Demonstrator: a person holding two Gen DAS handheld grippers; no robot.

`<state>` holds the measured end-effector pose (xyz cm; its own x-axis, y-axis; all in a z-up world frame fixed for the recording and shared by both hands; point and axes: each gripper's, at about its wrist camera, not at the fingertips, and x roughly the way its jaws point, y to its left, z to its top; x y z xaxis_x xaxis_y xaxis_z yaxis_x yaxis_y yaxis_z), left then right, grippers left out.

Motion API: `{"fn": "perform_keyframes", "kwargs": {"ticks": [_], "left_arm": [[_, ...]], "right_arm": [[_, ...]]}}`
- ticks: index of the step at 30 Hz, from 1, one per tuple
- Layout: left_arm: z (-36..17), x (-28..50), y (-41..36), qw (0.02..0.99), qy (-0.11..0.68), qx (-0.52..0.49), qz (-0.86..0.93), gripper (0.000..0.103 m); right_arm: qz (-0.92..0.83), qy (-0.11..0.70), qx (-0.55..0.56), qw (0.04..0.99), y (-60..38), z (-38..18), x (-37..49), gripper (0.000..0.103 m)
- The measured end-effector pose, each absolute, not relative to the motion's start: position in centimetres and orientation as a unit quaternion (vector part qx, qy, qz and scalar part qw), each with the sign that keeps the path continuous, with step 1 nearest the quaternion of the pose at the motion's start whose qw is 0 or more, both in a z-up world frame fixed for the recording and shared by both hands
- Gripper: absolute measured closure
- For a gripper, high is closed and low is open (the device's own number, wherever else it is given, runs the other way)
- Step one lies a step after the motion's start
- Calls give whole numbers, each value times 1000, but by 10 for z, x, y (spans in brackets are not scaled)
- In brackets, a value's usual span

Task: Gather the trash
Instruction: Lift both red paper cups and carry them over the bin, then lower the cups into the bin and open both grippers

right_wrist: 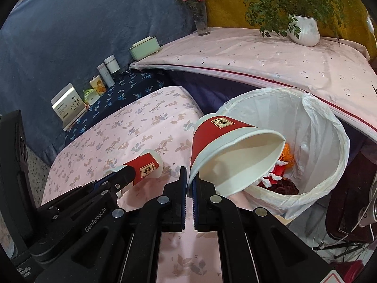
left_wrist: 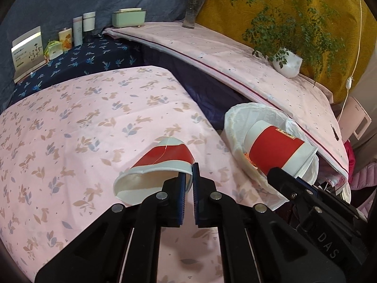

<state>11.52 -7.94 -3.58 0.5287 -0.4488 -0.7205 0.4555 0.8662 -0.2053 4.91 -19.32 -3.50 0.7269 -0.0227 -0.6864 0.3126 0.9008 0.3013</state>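
Two red-and-white paper cups are caught in mid-air, each pinched by its rim. The flattened cup (left_wrist: pixel 153 172) is clamped in the left gripper (left_wrist: pixel 190 176), whose jaws are closed on the cup's crushed lip; it hangs on its side just above the pink rabbit-print tablecloth (left_wrist: pixel 82 129). The second cup (right_wrist: pixel 231 151) is clamped at its rim in the closed jaws of the right gripper (right_wrist: pixel 189 181) and tilts with its open mouth toward the camera, overlapping the near edge of the bin. That white-lined trash bin (right_wrist: pixel 329 141) stands just beside the table's right edge, between it and a pale spotted cloth (right_wrist: pixel 259 54), and holds red, white and orange scraps at the bottom. On the pale cloth, well apart from the cups, stand a white pot with a green plant (right_wrist: pixel 305 30) and a glass vase of pink flowers (right_wrist: pixel 200 18). Farther left, a mint-green box (right_wrist: pixel 143 47), small containers and a white card (right_wrist: pixel 67 106) line a dark blue floral cloth.
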Motion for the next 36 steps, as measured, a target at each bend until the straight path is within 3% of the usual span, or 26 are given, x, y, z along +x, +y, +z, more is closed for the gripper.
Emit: {"fn": "perform_keyframes", "kwargs": {"ticks": [36], "left_arm": [[-15, 103, -224, 837, 403, 57, -364, 98]], "right_arm": [[-192, 334, 276, 881, -320, -51, 4, 98]]}}
